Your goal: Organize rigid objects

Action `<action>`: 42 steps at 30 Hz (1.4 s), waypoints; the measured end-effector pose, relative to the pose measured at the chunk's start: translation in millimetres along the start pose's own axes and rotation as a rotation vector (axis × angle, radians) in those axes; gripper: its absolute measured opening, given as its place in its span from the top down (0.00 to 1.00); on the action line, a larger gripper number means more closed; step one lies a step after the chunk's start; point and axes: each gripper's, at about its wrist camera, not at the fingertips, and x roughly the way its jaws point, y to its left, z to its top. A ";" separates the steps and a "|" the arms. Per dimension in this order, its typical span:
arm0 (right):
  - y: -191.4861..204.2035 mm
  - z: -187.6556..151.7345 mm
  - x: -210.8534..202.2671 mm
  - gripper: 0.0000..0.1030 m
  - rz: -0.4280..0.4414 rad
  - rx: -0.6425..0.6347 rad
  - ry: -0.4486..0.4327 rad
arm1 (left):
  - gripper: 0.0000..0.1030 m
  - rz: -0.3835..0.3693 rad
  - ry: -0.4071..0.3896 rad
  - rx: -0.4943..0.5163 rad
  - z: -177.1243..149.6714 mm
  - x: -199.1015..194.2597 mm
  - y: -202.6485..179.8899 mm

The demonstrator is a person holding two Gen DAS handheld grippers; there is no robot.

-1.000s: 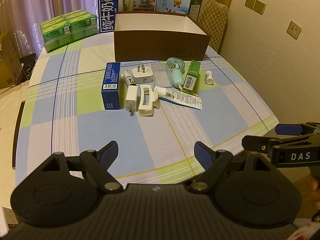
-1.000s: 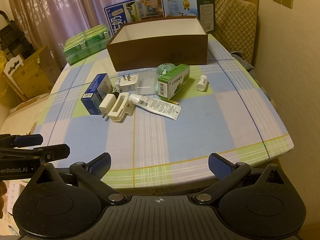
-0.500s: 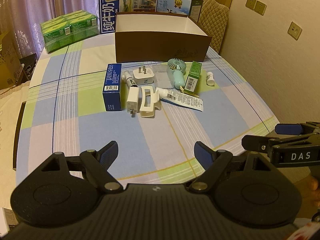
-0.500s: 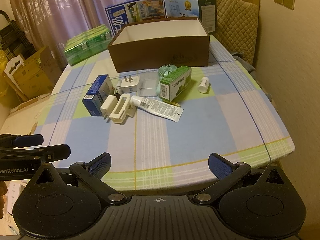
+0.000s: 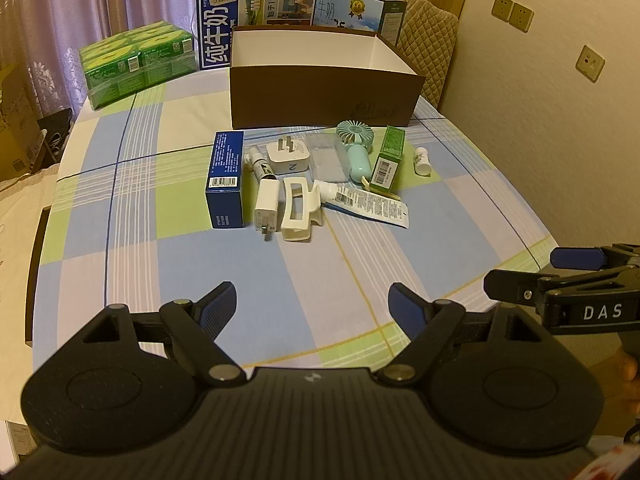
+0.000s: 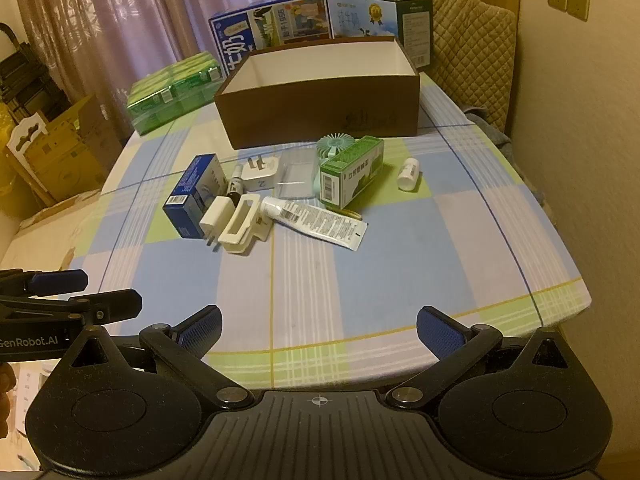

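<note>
Nothing packed yet: brown cardboard box (image 5: 326, 98), upper centre, sits empty (white inside). Left gripper (image 5: 310, 306) and right gripper (image 6: 318, 330) both spread wide, holding nothing. Mid-frame cluster untouched: blue carton (image 5: 225, 180), cream hair claw (image 5: 298, 210), crinkled tube (image 5: 360, 200), mint fan (image 5: 356, 148).

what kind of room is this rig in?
Most likely a home dining or living room, not a lab: a table under a checked cloth, pink curtains behind it, a quilted chair cover, and milk cartons stacked by the open brown box.
</note>
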 end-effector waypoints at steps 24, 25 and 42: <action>1.4 4.9 10.4 0.02 0.008 0.018 -0.001 | 0.22 -0.008 0.005 0.006 11.5 12.0 6.6; 1.0 4.9 10.6 0.02 0.007 0.018 -0.001 | 0.22 -0.008 0.004 0.007 11.9 12.4 7.1; -18.8 22.5 24.7 0.02 0.007 0.023 0.011 | 0.22 -0.015 0.033 -0.049 22.8 36.1 17.2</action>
